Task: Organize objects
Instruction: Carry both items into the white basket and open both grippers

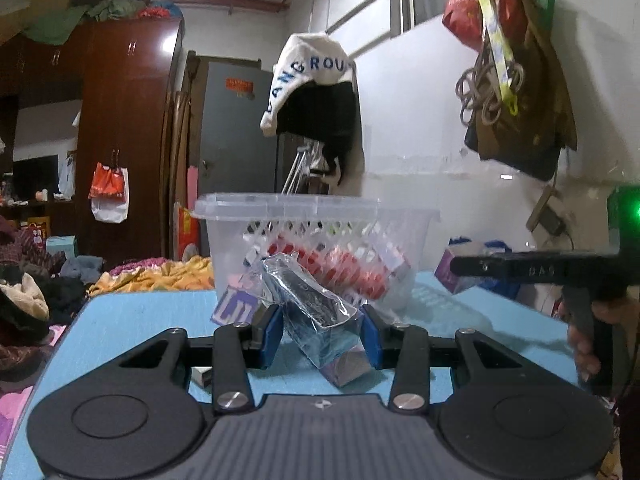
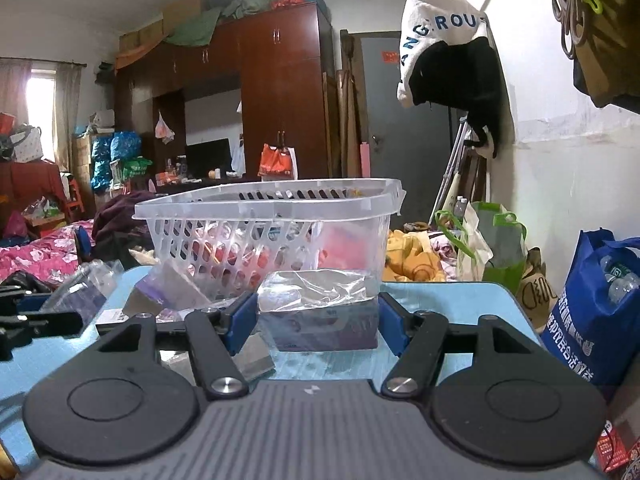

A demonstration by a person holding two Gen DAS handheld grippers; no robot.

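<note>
Jaws of the left gripper (image 1: 320,330) flank a tilted, film-wrapped box (image 1: 316,312); whether the pads actually press it I cannot tell. It looks light, stiff and slippery, so hold the flat sides. Beyond stands the basket (image 1: 316,208).

Right gripper (image 2: 318,322) is held level, jaws spread around a wrapped box (image 2: 320,308) lying flat, pads just beside its ends, basket (image 2: 268,204) behind.

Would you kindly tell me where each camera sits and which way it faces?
Left wrist: on the left gripper, facing the clear basket and wall; its blue pads flank a tilted wrapped box; the right gripper and a hand show.
Right wrist: on the right gripper, facing the wardrobe; its pads flank a purple box.
Shared: basket, blue table, hanging cap.
</note>
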